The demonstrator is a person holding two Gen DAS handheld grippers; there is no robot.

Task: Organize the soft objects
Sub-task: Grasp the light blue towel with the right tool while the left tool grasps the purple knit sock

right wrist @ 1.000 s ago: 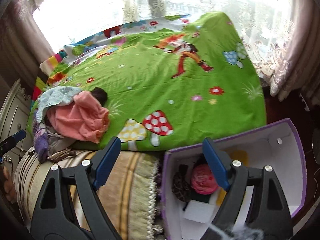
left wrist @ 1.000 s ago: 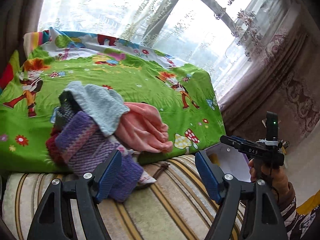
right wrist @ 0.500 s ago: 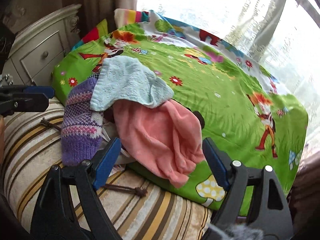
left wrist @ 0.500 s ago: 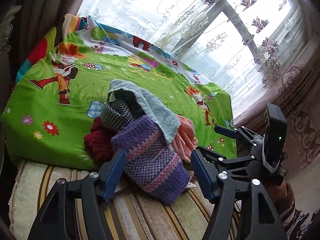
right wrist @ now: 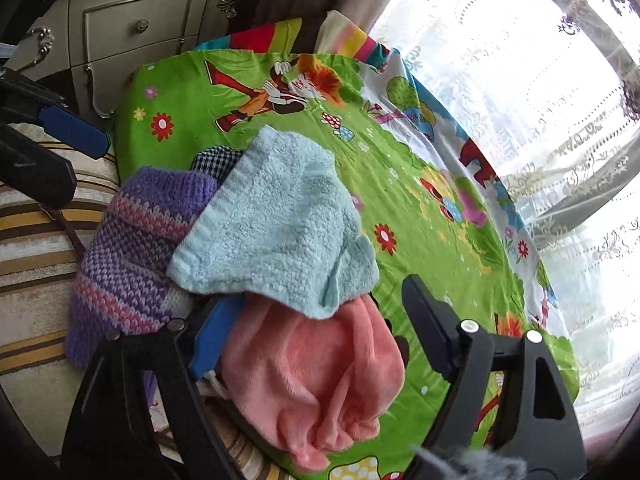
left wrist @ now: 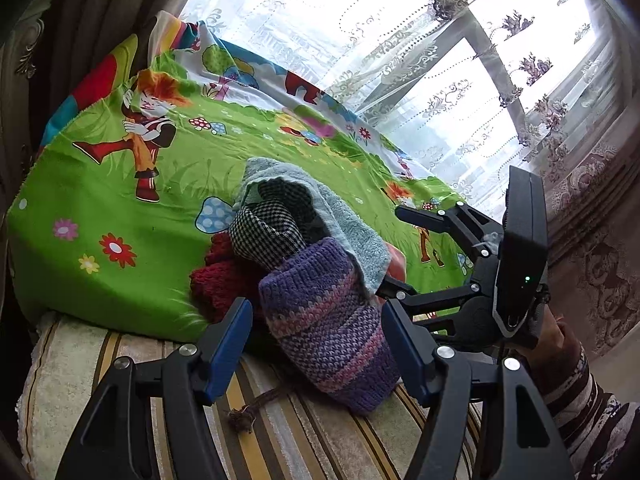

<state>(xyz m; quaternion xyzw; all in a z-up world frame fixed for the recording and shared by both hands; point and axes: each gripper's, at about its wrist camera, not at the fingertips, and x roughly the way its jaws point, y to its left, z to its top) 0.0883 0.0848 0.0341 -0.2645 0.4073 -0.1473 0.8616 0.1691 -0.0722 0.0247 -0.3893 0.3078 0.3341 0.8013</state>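
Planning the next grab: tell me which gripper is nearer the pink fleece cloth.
Right. The right gripper straddles the pink fleece cloth, jaws open around it. The left gripper sits at the purple knit piece, on the pile's other side.

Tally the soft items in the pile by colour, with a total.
Purple knit: 1
Light blue towel: 1
Pink cloth: 1
Dark red knit: 1
Black-and-white check cloth: 1
Total: 5
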